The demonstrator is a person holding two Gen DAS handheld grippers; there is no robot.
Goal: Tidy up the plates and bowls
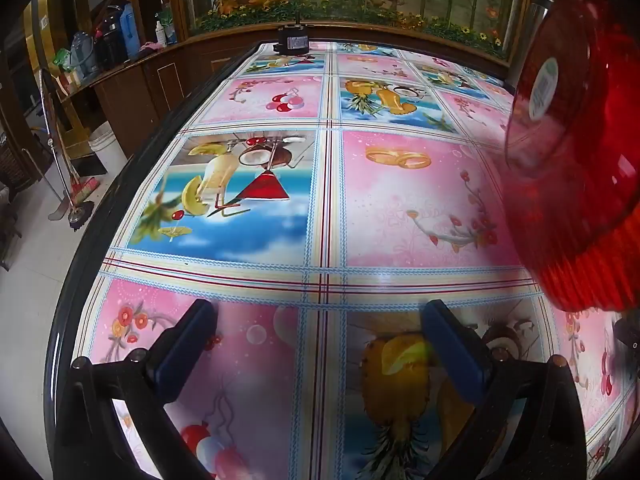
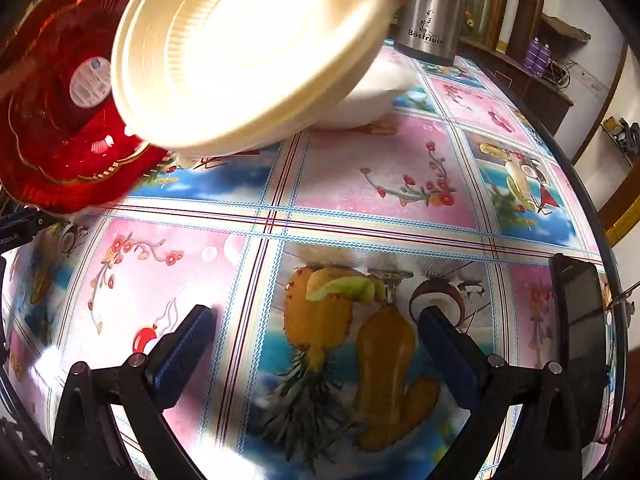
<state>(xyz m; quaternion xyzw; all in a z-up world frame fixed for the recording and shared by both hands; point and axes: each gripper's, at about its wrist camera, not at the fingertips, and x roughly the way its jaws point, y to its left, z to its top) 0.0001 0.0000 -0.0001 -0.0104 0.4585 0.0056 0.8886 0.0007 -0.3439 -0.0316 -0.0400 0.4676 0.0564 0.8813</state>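
Note:
A stack of red translucent plates (image 2: 68, 136) with a round white sticker stands tilted at the far left of the right wrist view; it also shows at the right edge of the left wrist view (image 1: 576, 152). A cream-white bowl (image 2: 248, 52) is tilted up off the table, blurred, in front of a white bowl (image 2: 372, 100) resting on the table. My left gripper (image 1: 318, 344) is open and empty above the tablecloth, left of the red plates. My right gripper (image 2: 318, 344) is open and empty, well short of the bowls.
The table (image 1: 328, 200) is covered with a glossy fruit-and-flower cloth. A steel flask (image 2: 434, 20) stands behind the bowls. A black phone (image 2: 580, 312) lies near the right table edge. A small black device (image 1: 294, 42) sits at the far end.

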